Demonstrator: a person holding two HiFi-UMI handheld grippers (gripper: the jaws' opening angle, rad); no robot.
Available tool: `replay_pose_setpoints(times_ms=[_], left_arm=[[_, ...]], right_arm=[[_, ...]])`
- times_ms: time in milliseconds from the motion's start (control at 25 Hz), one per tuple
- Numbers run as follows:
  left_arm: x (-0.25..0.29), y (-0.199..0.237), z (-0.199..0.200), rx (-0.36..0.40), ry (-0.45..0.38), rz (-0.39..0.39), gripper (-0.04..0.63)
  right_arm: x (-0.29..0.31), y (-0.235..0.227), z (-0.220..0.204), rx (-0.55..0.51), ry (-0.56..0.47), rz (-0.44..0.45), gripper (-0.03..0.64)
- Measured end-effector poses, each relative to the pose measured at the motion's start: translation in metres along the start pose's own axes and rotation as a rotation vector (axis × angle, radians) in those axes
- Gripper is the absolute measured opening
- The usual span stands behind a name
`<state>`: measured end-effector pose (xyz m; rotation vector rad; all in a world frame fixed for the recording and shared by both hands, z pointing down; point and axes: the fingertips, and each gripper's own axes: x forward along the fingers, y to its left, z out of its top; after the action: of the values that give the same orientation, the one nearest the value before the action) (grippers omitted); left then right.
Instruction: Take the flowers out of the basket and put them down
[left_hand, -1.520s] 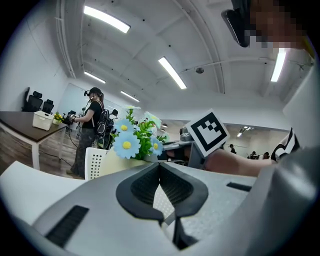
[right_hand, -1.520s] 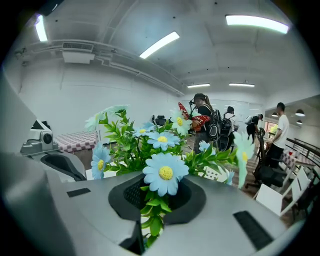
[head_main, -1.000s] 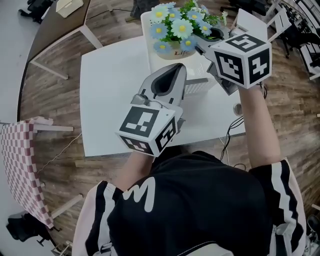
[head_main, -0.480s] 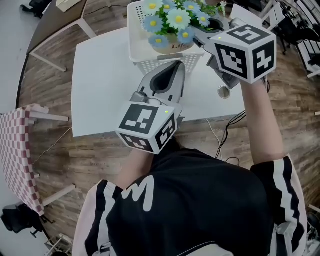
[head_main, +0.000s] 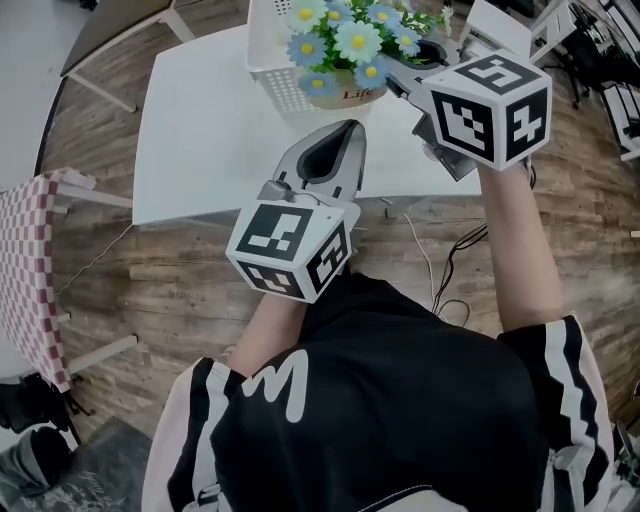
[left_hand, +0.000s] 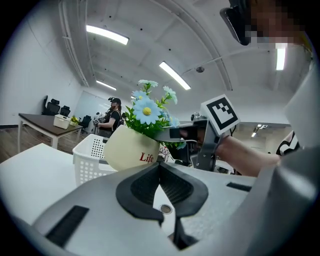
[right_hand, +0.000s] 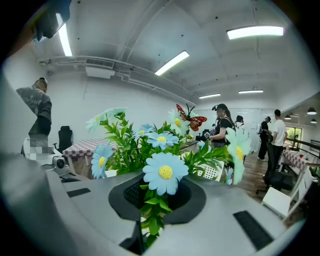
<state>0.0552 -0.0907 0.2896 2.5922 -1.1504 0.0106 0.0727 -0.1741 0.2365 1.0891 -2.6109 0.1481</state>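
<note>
Removal step, top centre: right gripper (head_main: 398, 78) jaws narrow, clamping flowers (head_main: 350, 40) above basket (head_main: 272, 62). Left gripper (head_main: 345, 128) jaws together, empty. Next move probably calls for lowering them onto counter (head_main: 200, 140).

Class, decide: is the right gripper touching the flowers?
Touching. In the right gripper view, the right gripper is clamped on a leafy stem of the flowers.

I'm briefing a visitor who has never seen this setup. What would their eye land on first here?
The blue daisies in their cream pot stand out at the top of the head view, held by the stems in the right gripper, by the white basket on the white table. Next come the bold black-and-white marker cubes: the left gripper, shut and empty, fills the middle and points toward the pot.
</note>
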Motion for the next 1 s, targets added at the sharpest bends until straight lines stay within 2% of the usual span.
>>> replay_pose_setpoints(times_ms=[280, 440, 840, 1000], left_arm=[[-0.014, -0.008, -0.026, -0.025, 0.030, 0.031, 0.006], [-0.017, 0.000, -0.038, -0.037, 0.027, 0.019, 0.006], [-0.026, 0.022, -0.077, -0.069, 0.068, 0.011, 0.006], [-0.029, 0.035, -0.097, -0.082, 0.091, 0.027, 0.006]], right_arm=[[0.000, 0.018, -0.025, 0.012, 0.034, 0.025, 0.052], [0.008, 0.025, -0.043, 0.033, 0.042, 0.025, 0.052], [0.029, 0.044, -0.088, 0.074, 0.058, -0.014, 0.052], [0.040, 0.052, -0.113, 0.065, 0.098, -0.029, 0.052]])
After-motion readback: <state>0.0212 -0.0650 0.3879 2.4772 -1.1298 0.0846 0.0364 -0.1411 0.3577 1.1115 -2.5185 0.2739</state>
